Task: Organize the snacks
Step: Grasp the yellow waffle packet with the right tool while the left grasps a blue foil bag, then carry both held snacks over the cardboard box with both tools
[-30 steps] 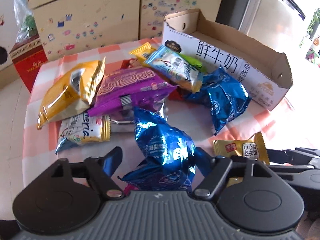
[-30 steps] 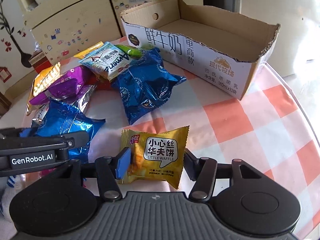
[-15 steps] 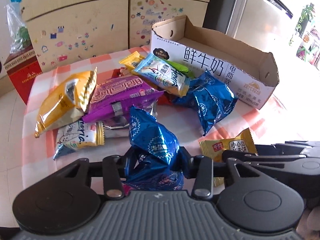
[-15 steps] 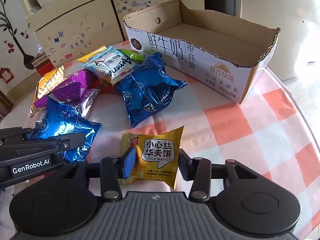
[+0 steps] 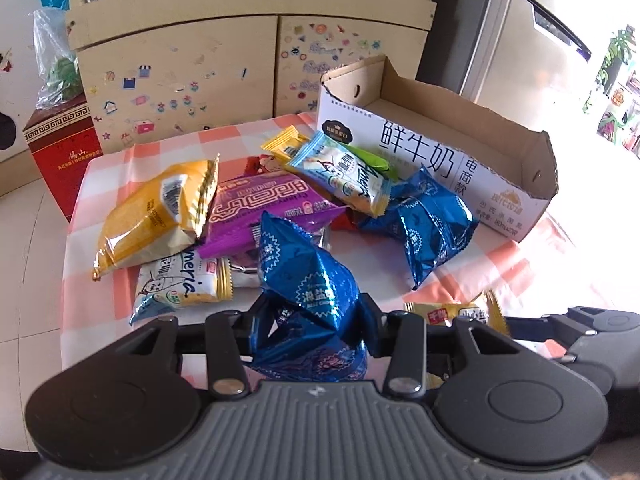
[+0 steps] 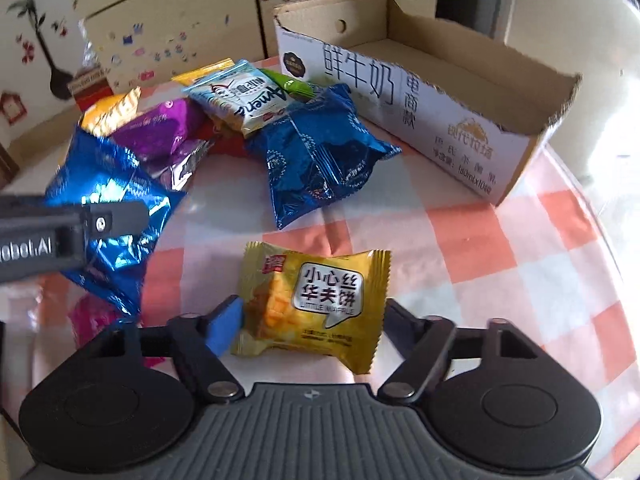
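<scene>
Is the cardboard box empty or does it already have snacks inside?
Empty as far as visible: the cardboard box shows only bare floor; its near corner is hidden.

A sticker-covered cabinet (image 5: 224, 80) stands behind the checked tablecloth (image 6: 532, 256), a red box (image 5: 60, 148) beside it.

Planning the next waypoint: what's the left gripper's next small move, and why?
Probably lift toward the cardboard box. The left gripper is shut on the blue snack bag, and the box looks empty. The right gripper has just been opening around the waffle packet.
</scene>
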